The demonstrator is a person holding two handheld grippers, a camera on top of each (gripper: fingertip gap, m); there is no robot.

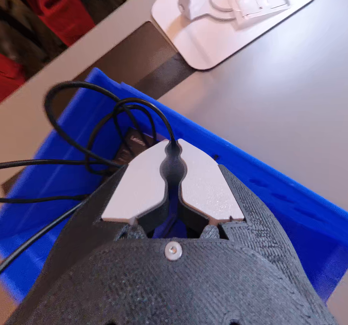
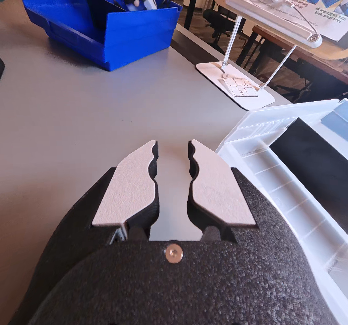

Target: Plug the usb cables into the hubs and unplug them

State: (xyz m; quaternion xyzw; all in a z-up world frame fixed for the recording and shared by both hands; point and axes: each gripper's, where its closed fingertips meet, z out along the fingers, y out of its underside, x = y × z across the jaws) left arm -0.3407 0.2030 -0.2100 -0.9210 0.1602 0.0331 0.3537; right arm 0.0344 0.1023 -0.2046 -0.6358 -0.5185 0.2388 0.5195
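Grey table [image 2: 94, 109] under blue bin [image 2: 131, 33], dim cluttered room behind.

Cables [image 1: 105, 127], seemingly a hub [image 1: 131, 146], in bin [image 1: 244, 156]

Blue bin [image 1: 244, 165]: smooth plastic, slight sheen. Cable [image 1: 79, 127]: black, glossy, rubbery jacket. Left gripper [image 1: 172, 144]: rough, layered black plastic body, matt pale finger plates. Table [image 2: 94, 109]: smooth matt grey. Clear box [image 2: 273, 165], near right: translucent glossy plastic. Stand base [image 2: 250, 97]: smooth white.
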